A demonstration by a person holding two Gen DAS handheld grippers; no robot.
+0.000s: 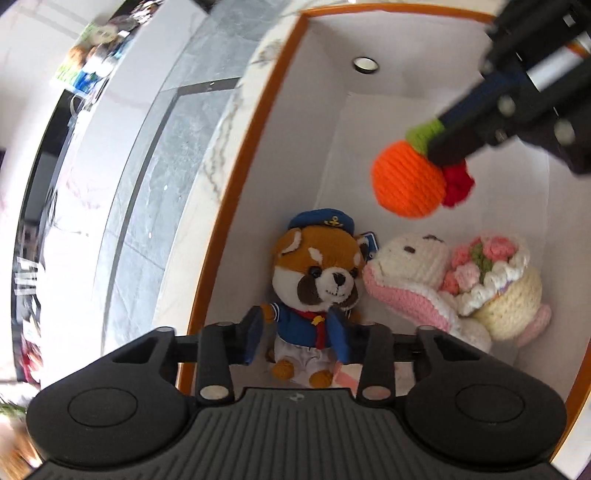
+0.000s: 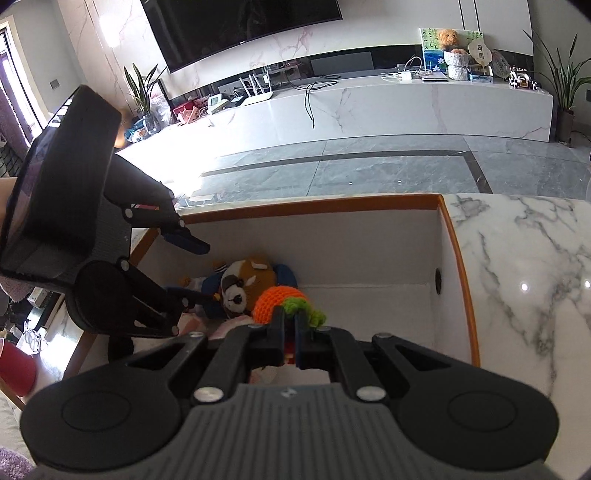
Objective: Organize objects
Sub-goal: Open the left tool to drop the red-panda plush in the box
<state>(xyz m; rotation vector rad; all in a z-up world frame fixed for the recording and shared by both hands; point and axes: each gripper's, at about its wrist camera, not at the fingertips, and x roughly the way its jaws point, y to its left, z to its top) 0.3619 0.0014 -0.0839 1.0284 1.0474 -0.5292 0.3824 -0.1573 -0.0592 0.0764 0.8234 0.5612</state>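
Note:
A white box with an orange rim (image 1: 236, 173) holds a sailor red-panda plush (image 1: 317, 280) and a crocheted bunny with a flower bouquet (image 1: 454, 284). My left gripper (image 1: 297, 338) is open and empty, hovering just above the panda plush. My right gripper (image 2: 291, 323) is shut on the green top of an orange crocheted fruit (image 2: 277, 301), holding it in the air above the box; the fruit (image 1: 408, 181) also shows in the left wrist view. The box rim (image 2: 448, 225) and the panda plush (image 2: 247, 284) show in the right wrist view, below the fruit.
The box sits against a marble tabletop (image 2: 524, 277). Beyond is a grey tiled floor (image 2: 369, 166), a white marble TV bench (image 2: 406, 107) with cables and ornaments, and a wall TV (image 2: 240, 26). The box's right half has bare floor (image 2: 369, 306).

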